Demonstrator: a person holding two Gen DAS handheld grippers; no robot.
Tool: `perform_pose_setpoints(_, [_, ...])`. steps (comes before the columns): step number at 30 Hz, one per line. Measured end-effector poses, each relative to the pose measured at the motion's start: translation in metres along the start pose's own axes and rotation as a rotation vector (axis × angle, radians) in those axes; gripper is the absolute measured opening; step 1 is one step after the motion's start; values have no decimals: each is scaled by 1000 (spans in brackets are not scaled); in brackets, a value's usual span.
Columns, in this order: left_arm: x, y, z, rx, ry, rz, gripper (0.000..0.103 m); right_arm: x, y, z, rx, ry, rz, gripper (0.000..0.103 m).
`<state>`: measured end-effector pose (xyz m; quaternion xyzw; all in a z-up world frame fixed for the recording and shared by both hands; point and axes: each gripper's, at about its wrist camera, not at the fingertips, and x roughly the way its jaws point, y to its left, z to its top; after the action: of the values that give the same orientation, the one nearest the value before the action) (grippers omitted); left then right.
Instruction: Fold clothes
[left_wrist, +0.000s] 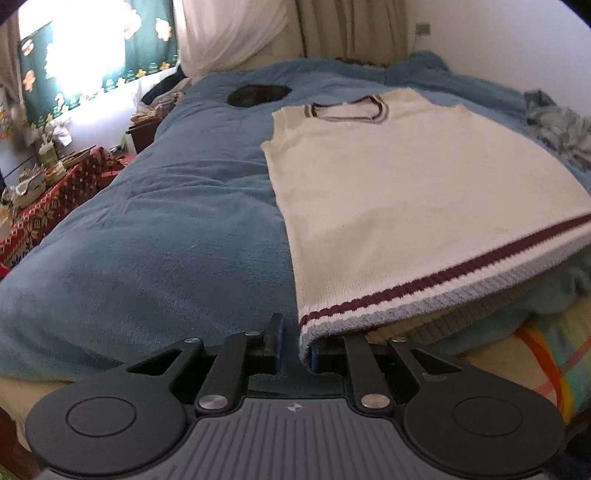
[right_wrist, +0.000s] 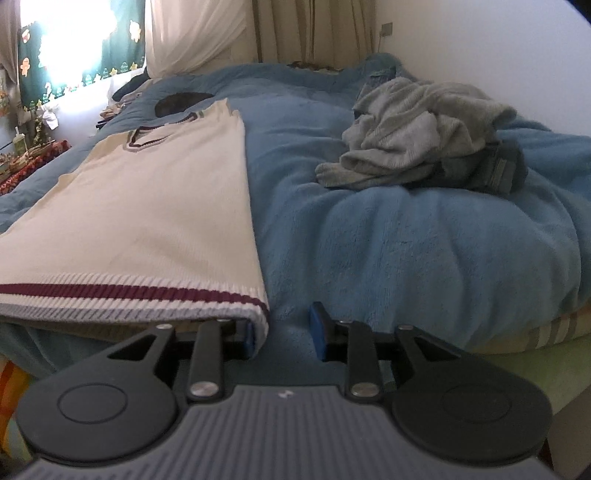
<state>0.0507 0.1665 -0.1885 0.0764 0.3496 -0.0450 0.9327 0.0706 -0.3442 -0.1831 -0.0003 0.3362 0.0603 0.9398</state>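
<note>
Cream knitted vest (left_wrist: 406, 192) lay flat on a blue fleece blanket (left_wrist: 166, 229) spread across the bed, its neck end away from the cameras and its hem at the bed's near edge. It was sleeveless, with a V-neck trimmed in dark and grey bands. The ribbed hem carried a maroon stripe between white bands and finished in a pale grey-blue edge. The knit looked smooth and unwrinkled, the side edges running straight back to the shoulders. No brand, label or readable writing showed on it.

The left gripper (left_wrist: 295, 345) stood at the hem's left corner with its jaws set narrow. The corner hung down in the slot between the blue pads, lying against the right pad, while a sliver of gap showed on the other side; whether the pads truly pinched the cloth could not be told. The right gripper (right_wrist: 286, 332) stood at the hem's right corner, its jaws somewhat wider apart. The corner draped over the left pad only, and the right pad stood clear of the fabric with blanket visible between them.

Farther back on the blanket, well to the right of the vest, sat a crumpled heap of grey clothes (right_wrist: 424, 140).
</note>
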Motion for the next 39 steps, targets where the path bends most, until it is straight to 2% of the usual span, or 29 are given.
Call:
perform_pose_setpoints(2, [-3,-5,0,26,12,-4,15,-2,4,-1,-15,1,3,33])
perform_pose_setpoints(8, [-10,-32,-8,204,1,61,15,-15,16,-6,-57,6,21,32])
perform_pose_setpoints(9, [-11,-31,-9,206,5,58,15,-18,14,-7,-49,9,29,32])
perform_pose_setpoints(12, [-17,-22,-8,129,28,12,15,-25,10,-10,-24,19,51,32])
perform_pose_setpoints(16, [-22,-18,-10,67,58,-32,25,-38,11,-16,12,12,83,32])
perform_pose_setpoints(23, [-31,-14,-22,-2,99,-64,24,-58,6,-22,35,21,91,27])
perform_pose_setpoints(26, [-47,-6,-19,-94,47,-125,14,-72,8,-14,33,-38,121,25])
perform_pose_setpoints(29, [-56,-1,2,-191,-60,-223,12,-74,22,2,-16,-91,148,23])
perform_pose_setpoints(32, [-42,-10,25,-233,-107,-306,12,-58,40,15,-70,-109,167,18])
perform_pose_setpoints(33, [-35,-15,30,-226,-122,-321,12,-50,45,17,-84,-104,168,13])
perform_pose_setpoints(35, [-17,-23,35,-212,-129,-314,12,-32,51,14,-95,-69,170,10])
perform_pose_setpoints(39, [17,-20,19,-254,-52,-300,8,-11,45,-8,-69,4,150,9])
